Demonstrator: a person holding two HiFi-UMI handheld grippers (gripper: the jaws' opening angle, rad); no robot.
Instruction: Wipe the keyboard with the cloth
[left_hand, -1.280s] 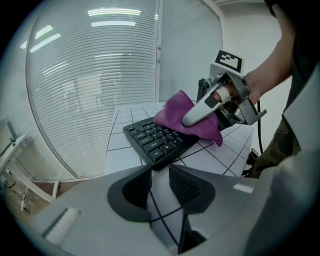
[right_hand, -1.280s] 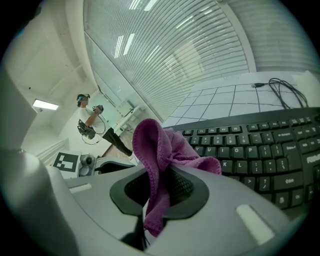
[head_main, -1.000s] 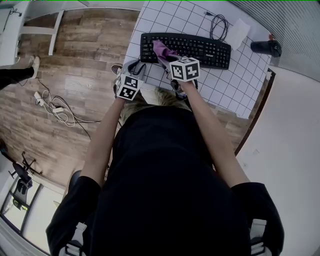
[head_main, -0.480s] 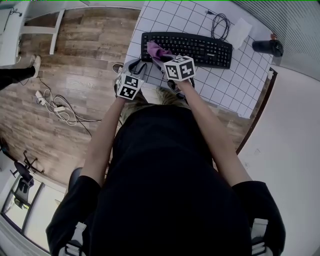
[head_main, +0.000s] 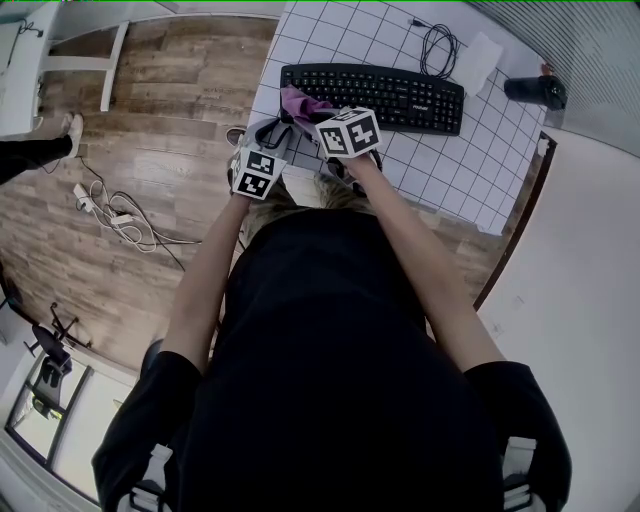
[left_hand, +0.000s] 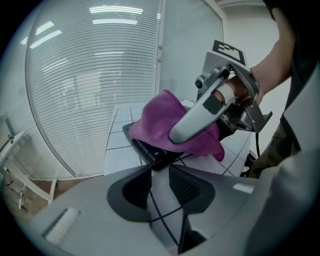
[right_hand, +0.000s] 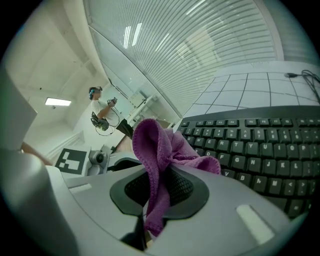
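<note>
The purple cloth (right_hand: 159, 145) is pinched between the right gripper's (right_hand: 159, 189) clenched jaws, bunched up above them and trailing down below; its loose part drapes on the left end of the black keyboard (head_main: 395, 95), near the front edge; the left gripper (left_hand: 160, 184) hovers just beside that end with its jaws released and apart, only the table's grid lines showing between them; the keyboard lies on a white table (head_main: 455, 165) ruled in squares, with a coiled black cable (head_main: 438, 50), a white sheet (head_main: 476, 66) and a dark cylinder (head_main: 533, 94) behind it; wood-plank floor (head_main: 160, 150) carries a tangle of cords (head_main: 108, 215); slatted blinds (left_hand: 100, 75) close the room.
</note>
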